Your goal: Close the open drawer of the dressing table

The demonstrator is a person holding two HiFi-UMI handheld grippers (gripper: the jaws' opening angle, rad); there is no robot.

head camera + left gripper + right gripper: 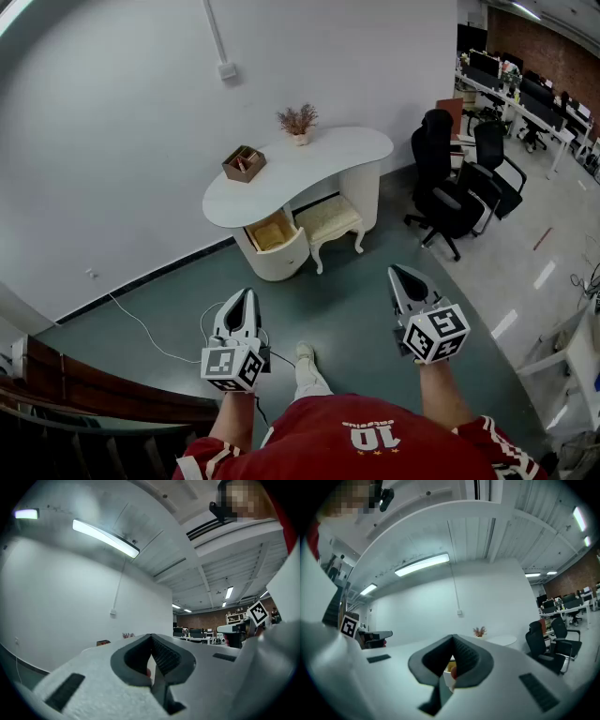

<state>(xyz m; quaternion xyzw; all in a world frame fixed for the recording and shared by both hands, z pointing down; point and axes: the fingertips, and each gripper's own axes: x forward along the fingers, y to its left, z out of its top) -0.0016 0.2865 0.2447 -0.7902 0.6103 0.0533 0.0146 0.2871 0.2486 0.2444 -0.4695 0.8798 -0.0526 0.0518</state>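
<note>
The white dressing table [323, 155] stands against the wall, well ahead of me. Its drawer [272, 234] is pulled out of the round left pedestal and shows a yellowish inside. Both grippers hover over the green floor, far short of the table and touching nothing. My left gripper [246, 294] is shut and empty, with its tips together, and my right gripper [396, 272] looks the same. In the left gripper view the left gripper [151, 637] points toward the wall. The right gripper [453, 637] aims at the distant table top [499, 641].
A cushioned stool [328, 220] sits under the table. A brown box [244, 163] and a dried-flower pot [298, 123] stand on top. Black office chairs [452, 187] are to the right, a white cable [141, 328] lies on the floor, and a wooden railing [84, 389] is at lower left.
</note>
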